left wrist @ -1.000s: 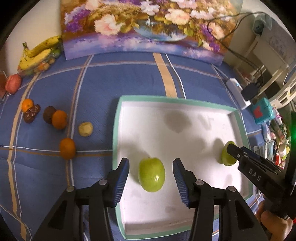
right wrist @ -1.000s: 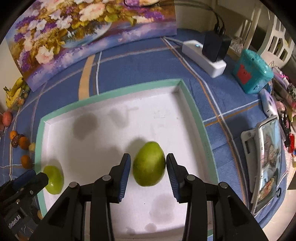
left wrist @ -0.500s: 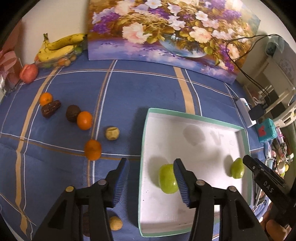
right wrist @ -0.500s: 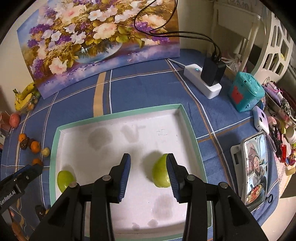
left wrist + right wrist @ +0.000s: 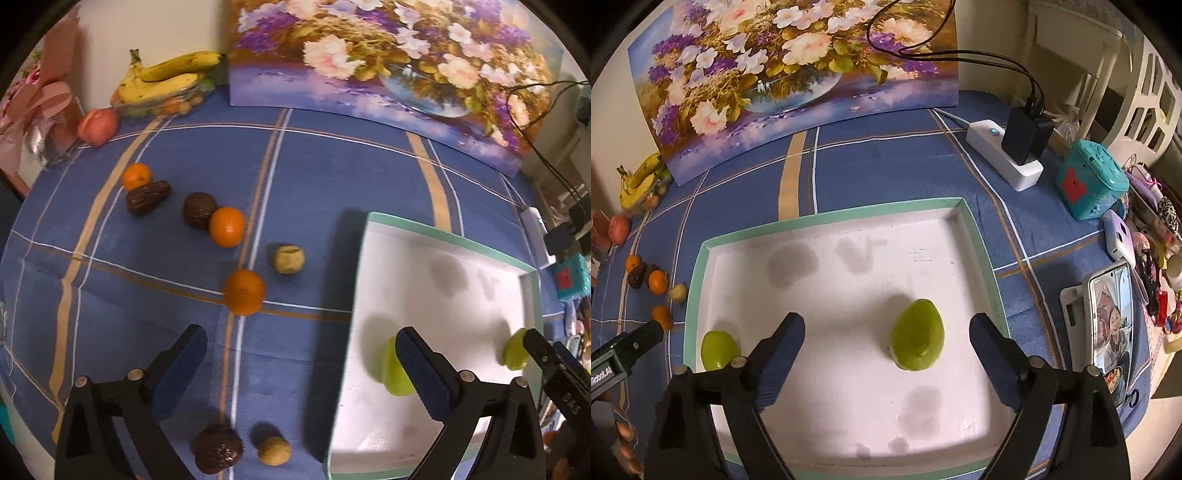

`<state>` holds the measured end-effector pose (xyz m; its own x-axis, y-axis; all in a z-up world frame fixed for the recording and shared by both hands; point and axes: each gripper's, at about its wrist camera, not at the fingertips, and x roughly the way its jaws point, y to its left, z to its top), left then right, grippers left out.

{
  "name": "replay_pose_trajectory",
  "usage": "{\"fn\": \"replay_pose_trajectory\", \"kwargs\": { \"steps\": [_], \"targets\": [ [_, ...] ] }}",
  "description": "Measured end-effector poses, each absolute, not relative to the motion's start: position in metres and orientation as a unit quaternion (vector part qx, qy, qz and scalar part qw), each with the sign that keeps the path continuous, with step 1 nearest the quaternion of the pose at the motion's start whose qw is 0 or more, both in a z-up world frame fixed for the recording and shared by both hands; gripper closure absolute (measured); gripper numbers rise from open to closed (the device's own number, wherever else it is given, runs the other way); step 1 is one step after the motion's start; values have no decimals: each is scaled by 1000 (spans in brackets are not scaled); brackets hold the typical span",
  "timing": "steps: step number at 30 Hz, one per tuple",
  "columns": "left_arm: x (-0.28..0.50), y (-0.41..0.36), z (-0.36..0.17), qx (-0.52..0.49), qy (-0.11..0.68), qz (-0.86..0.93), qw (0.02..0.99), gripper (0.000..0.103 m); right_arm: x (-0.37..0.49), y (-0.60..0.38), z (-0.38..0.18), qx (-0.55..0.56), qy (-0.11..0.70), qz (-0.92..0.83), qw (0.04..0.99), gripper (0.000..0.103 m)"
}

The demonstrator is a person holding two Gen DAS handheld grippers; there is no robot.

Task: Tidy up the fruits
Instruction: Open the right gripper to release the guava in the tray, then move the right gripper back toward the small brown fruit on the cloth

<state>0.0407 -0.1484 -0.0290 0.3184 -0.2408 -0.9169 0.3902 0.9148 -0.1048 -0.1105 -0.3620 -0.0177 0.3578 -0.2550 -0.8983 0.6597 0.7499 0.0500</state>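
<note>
Blue checked cloth [image 5: 314, 177], white tray [image 5: 849, 387] — my left gripper [image 5: 301, 373] and right gripper [image 5: 886, 354] have just spread wide, both green fruits [image 5: 918, 336] [image 5: 718, 350] released.

Left gripper [image 5: 301, 373] and right gripper [image 5: 888, 354] both point steeply down, jaws just opened wide, gripping nothing.
</note>
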Motion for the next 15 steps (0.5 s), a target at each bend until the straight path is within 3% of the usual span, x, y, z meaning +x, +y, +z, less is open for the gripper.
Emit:
{"fn": "replay_pose_trajectory", "kwargs": {
  "steps": [15],
  "targets": [
    [43, -129, -7, 76, 516, -178, 834, 0, -101, -336, -13, 191, 461, -271, 823, 12]
  ]
}}
